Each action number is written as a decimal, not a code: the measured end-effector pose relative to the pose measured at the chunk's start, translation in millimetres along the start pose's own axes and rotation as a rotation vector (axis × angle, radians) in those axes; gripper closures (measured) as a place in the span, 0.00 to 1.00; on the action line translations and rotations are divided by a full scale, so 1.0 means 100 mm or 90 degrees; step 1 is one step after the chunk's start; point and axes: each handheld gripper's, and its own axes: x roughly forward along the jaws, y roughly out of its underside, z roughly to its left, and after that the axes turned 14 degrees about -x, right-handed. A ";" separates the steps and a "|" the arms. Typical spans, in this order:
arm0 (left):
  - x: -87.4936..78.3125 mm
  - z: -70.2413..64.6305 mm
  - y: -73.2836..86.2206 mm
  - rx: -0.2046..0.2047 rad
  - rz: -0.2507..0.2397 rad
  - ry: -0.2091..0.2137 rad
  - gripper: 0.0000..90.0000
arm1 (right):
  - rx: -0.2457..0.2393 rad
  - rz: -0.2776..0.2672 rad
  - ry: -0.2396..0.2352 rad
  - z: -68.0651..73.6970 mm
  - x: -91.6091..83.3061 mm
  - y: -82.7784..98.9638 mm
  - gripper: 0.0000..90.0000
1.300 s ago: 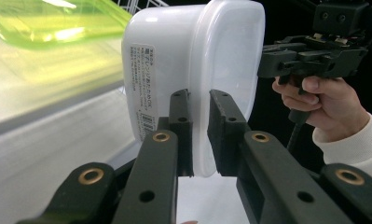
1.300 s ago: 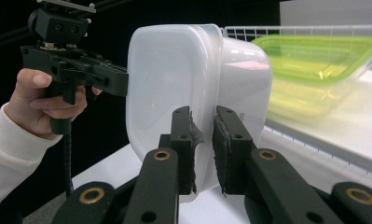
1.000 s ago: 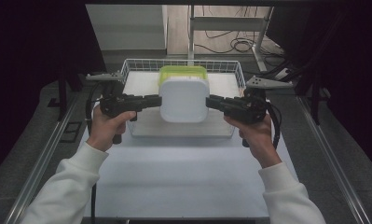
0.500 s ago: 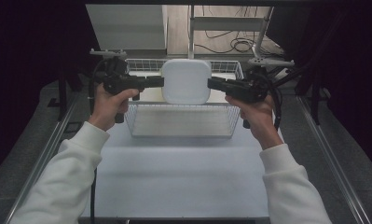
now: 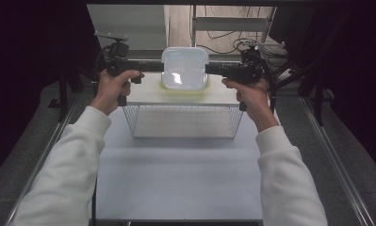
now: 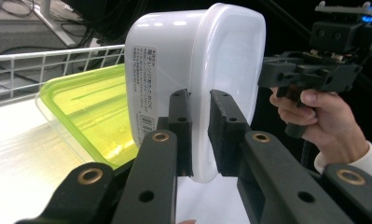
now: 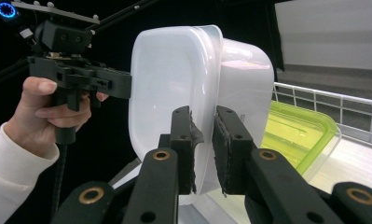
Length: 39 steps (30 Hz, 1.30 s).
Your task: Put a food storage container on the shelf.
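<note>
Wire basket (image 5: pixel 183 123) sits on the table below both grippers, its far end covered by a white board. White plastic container (image 5: pixel 184 68) hangs between the two grippers, rim pinched on opposite sides: left gripper (image 5: pixel 157 67) clenched on its left rim, right gripper (image 5: pixel 212 70) on its right rim. Green-lidded container (image 6: pixel 90 112) lies beneath, largely hidden behind the white one. Small print on the white container's label is unreadable.

A lab: white test table (image 5: pixel 176 179) in a dark metal frame (image 5: pixel 327 141), cables (image 5: pixel 223 33) behind
</note>
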 end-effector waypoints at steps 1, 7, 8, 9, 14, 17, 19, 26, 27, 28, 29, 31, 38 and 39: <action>0.01 0.02 -0.01 -0.007 0.001 0.002 0.89 | 0.002 0.002 0.001 -0.01 0.01 0.00 0.86; 0.05 0.08 -0.02 -0.020 0.001 0.005 0.89 | 0.012 0.012 0.003 -0.05 0.04 -0.01 0.86; 0.06 0.08 -0.03 -0.022 0.002 0.002 0.89 | 0.014 0.014 0.004 -0.06 0.05 -0.01 0.86; 0.07 0.09 -0.03 -0.025 0.001 0.001 0.89 | 0.017 0.017 0.006 -0.07 0.05 -0.01 0.86; 0.11 0.13 -0.05 -0.035 0.003 -0.001 0.89 | 0.030 0.031 0.010 -0.13 0.09 -0.02 0.86; 0.11 0.16 -0.07 -0.042 0.002 0.000 0.89 | 0.037 0.032 0.006 -0.16 0.11 -0.03 0.86; 0.11 0.18 -0.09 -0.050 0.003 0.001 0.89 | 0.043 0.034 0.006 -0.18 0.13 -0.04 0.86; 0.15 0.29 -0.19 -0.125 0.007 0.028 0.90 | 0.100 0.034 -0.009 -0.30 0.18 -0.04 0.84; 0.15 0.31 -0.20 -0.135 0.007 0.033 0.90 | 0.106 0.032 -0.009 -0.32 0.19 -0.03 0.84; 0.16 0.33 -0.22 -0.142 0.005 0.037 0.90 | 0.116 0.027 -0.011 -0.34 0.19 -0.03 0.84; 0.17 0.34 -0.23 -0.149 0.003 0.039 0.90 | 0.128 0.024 -0.012 -0.36 0.20 -0.02 0.83; 0.20 0.38 -0.26 -0.166 -0.003 0.044 0.90 | 0.148 0.018 -0.013 -0.40 0.22 -0.02 0.82; 0.29 0.47 -0.36 -0.221 -0.016 0.041 0.88 | 0.191 0.015 -0.002 -0.53 0.31 -0.02 0.76; 0.30 0.49 -0.37 -0.229 -0.017 0.042 0.88 | 0.202 0.014 0.000 -0.55 0.33 -0.01 0.75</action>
